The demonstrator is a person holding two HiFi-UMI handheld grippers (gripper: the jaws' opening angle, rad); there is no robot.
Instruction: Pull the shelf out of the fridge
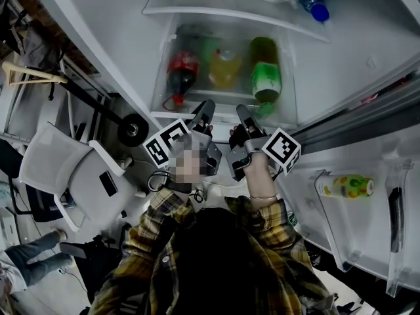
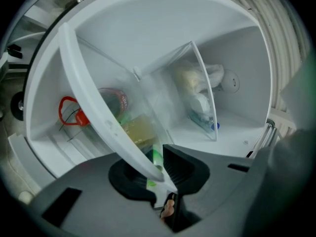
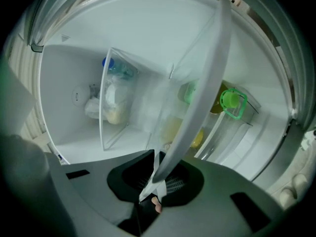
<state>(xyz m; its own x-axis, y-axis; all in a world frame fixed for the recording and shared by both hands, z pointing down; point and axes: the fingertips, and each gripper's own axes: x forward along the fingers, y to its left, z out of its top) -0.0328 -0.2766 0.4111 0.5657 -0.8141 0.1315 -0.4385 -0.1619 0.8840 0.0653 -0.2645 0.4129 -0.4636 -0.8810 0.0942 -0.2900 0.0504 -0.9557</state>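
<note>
The fridge shelf is a clear pane with a white front rim (image 1: pixel 164 115), lying over a compartment of bottles. In the head view my left gripper (image 1: pixel 205 107) and right gripper (image 1: pixel 241 113) sit side by side at the middle of that rim. In the left gripper view the rim (image 2: pixel 94 102) runs slantwise down into the jaws of the left gripper (image 2: pixel 159 176), which is shut on it. In the right gripper view the rim (image 3: pixel 202 93) runs likewise into the right gripper (image 3: pixel 158 179), also shut on it.
Under the pane lie a red-capped cola bottle (image 1: pixel 182 71), a yellow bottle (image 1: pixel 225 67) and a green bottle (image 1: pixel 265 77). An upper shelf holds a bag and a blue-capped bottle (image 1: pixel 319 12). The open door (image 1: pixel 387 176) at right carries a small bottle (image 1: pixel 348 186). A white chair (image 1: pixel 72 176) stands at left.
</note>
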